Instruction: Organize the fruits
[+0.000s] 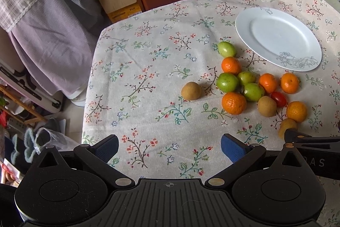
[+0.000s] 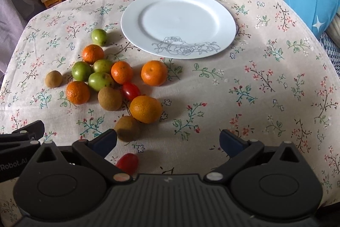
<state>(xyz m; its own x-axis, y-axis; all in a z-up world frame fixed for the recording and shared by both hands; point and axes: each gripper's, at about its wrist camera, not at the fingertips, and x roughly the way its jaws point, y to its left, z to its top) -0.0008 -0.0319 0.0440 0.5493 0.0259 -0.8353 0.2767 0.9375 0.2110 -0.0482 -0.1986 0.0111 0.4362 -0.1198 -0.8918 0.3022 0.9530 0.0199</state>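
Five mandarins (image 2: 154, 75), four green fruits (image 2: 81, 70).

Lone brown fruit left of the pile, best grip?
Take the brown fruit across its round middle, from above. It sits alone on the tablecloth, with bare cloth on all sides, so open jaws can straddle it; the left gripper looks nearest.

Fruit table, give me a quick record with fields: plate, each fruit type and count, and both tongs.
plate: white plate, nothing on it, behind the fruit
tangerines: five, e.g., on the floral tablecloth
green fruits: four, e.g., left of the plate
brown round fruits: three, e.g.
cherry tomatoes: two, one in the cluster, one close to the right tongs
left tongs: open, holding nothing
right tongs: open, holding nothing
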